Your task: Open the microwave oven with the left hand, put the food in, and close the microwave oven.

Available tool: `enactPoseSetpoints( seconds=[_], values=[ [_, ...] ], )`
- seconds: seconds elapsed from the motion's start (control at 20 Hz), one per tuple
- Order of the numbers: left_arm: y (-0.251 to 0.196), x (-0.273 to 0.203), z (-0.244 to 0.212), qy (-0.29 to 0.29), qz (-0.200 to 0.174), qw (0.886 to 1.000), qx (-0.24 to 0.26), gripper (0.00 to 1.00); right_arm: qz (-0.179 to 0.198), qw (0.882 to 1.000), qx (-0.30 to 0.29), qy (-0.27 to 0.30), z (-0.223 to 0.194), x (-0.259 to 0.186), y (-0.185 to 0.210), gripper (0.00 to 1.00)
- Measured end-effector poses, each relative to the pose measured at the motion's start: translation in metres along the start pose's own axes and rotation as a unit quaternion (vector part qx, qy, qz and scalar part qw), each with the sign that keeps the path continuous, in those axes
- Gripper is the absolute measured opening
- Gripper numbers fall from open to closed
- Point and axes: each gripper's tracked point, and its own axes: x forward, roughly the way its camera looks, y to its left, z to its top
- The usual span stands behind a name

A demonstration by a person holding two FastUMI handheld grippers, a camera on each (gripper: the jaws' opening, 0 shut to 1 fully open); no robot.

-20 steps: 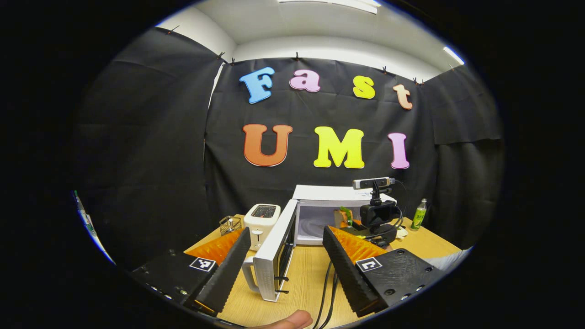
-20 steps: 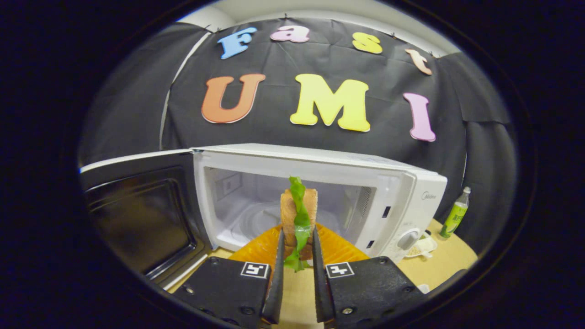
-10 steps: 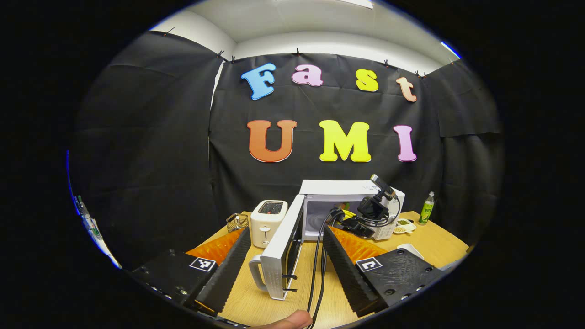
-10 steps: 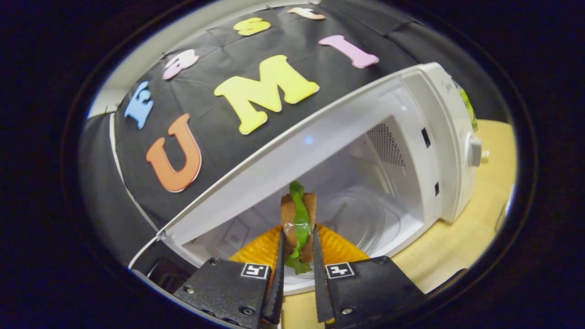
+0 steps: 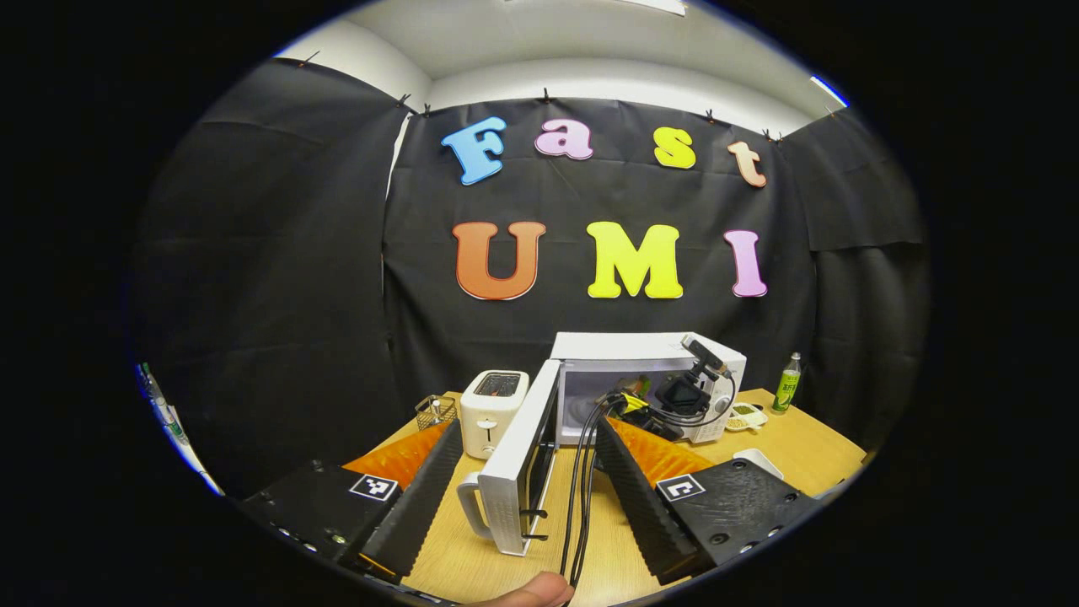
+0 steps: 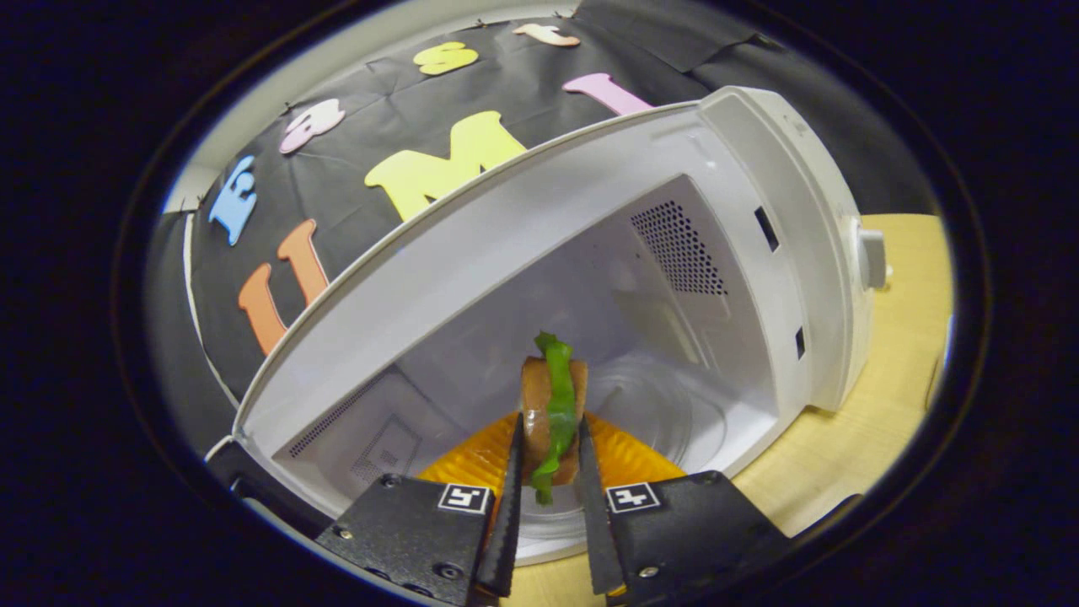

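— How far along are you?

— The microwave (image 6: 759, 244) is open; its door (image 5: 523, 468) hangs wide, out over the worktop (image 5: 472, 561), so the first step is done. I'm on the second one now.

— Where's the food?

— My right gripper (image 6: 550, 497) has it, a sandwich (image 6: 552, 417) with a green leaf between its halves. Both fingers are clamped on it, one on each side. It sits at the mouth of the oven, over the front of the glass plate (image 6: 674, 413), not yet set down, I'd say.

— And your left gripper?

— My left gripper (image 5: 527, 493) is spread wide with nothing in it, back from the oven, with the door's handle end between its fingers but touching neither. From there I also see the right gripper (image 5: 674, 396) reaching into the cavity.

— What's left, then?

— Lower the sandwich onto the plate, let go, pull the right gripper clear, then swing the door shut.
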Motion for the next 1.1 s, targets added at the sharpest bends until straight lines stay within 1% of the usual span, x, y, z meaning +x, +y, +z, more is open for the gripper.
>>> enactPoseSetpoints(
  seconds=[0.05,0.1,0.15,0.2,0.25,0.3,0.35,0.4,0.45,0.5,0.55,0.6,0.65,0.7,0.8,0.85,0.9,0.95,1.0,1.05,1.1],
  values=[
    [0.001,0.0,0.0,-0.001,0.001,1.0,0.001,0.95,-0.006,1.0,-0.025,-0.011,0.001,0.001,-0.004,0.31],
    [0.003,0.002,-0.001,-0.001,0.004,1.0,0.002,0.95,-0.009,0.999,-0.048,-0.021,0.002,0.003,-0.006,0.41],
    [0.005,0.004,-0.002,-0.003,0.01,1.0,0.001,0.95,-0.021,0.996,-0.074,-0.035,0.005,0.004,-0.011,0.37],
    [0.006,0.005,-0.001,-0.004,0.01,1.0,0.0,0.95,-0.036,0.994,-0.097,-0.043,0.006,0.007,-0.018,0.41],
    [0.005,0.003,-0.001,-0.006,0.009,1.0,-0.002,0.95,-0.051,0.99,-0.12,-0.05,0.006,0.007,-0.027,0.41],
    [0.006,0.003,0.002,-0.009,0.009,1.0,-0.005,0.95,-0.063,0.987,-0.135,-0.052,0.005,0.008,-0.034,0.52],
    [0.007,0.002,0.004,-0.015,0.008,1.0,-0.006,0.95,-0.063,0.986,-0.143,-0.049,0.001,0.008,-0.033,0.53],
    [0.009,0.0,0.008,-0.021,0.008,1.0,-0.006,0.95,-0.048,0.986,-0.151,-0.046,-0.003,0.012,-0.028,0.41],
    [0.014,-0.003,0.013,-0.029,0.01,1.0,-0.007,0.95,-0.037,0.985,-0.162,-0.045,-0.008,0.009,-0.026,0.53],
    [0.019,-0.005,0.016,-0.036,0.013,0.999,-0.01,0.95,-0.024,0.983,-0.176,-0.047,-0.011,0.009,-0.022,0.53],
    [0.023,-0.008,0.019,-0.041,0.013,0.999,-0.015,0.95,-0.011,0.981,-0.185,-0.055,-0.011,0.005,-0.02,0.65],
    [0.026,-0.01,0.019,-0.045,0.013,0.999,-0.016,0.95,0.002,0.979,-0.192,-0.063,-0.01,0.002,-0.017,0.74],
    [0.033,-0.011,0.019,-0.048,0.017,0.999,-0.015,0.95,0.014,0.979,-0.192,-0.062,-0.012,-0.003,-0.015,0.86],
    [0.043,-0.01,0.015,-0.044,0.025,0.999,-0.014,0.95,0.027,0.979,-0.191,-0.064,-0.01,-0.01,-0.012,0.93],
    [0.057,-0.007,0.006,-0.032,0.032,0.999,-0.019,0.95,0.038,0.979,-0.187,-0.07,-0.004,-0.024,-0.016,1.0],
    [0.058,-0.006,0.001,-0.022,0.024,0.999,-0.027,0.84,0.042,0.98,-0.183,-0.067,-0.004,-0.035,-0.019,0.94],
    [0.059,-0.006,-0.003,-0.015,0.012,0.999,-0.037,0.82,0.044,0.98,-0.183,-0.063,-0.002,-0.044,-0.022,0.94],
    [0.063,-0.007,-0.007,-0.011,0.005,0.999,-0.041,0.94,0.05,0.98,-0.182,-0.063,0.001,-0.053,-0.021,0.94],
    [0.069,-0.007,-0.011,-0.011,0.006,0.999,-0.037,0.94,0.054,0.978,-0.189,-0.063,0.006,-0.063,-0.02,0.93],
    [0.081,-0.004,-0.014,-0.012,0.019,0.999,-0.028,0.92,0.054,0.977,-0.197,-0.06,0.01,-0.07,-0.021,0.91],
    [0.093,-0.003,-0.015,-0.014,0.036,0.999,-0.017,0.67,0.058,0.976,-0.202,-0.058,0.016,-0.084,-0.02,0.91]
  ],
)
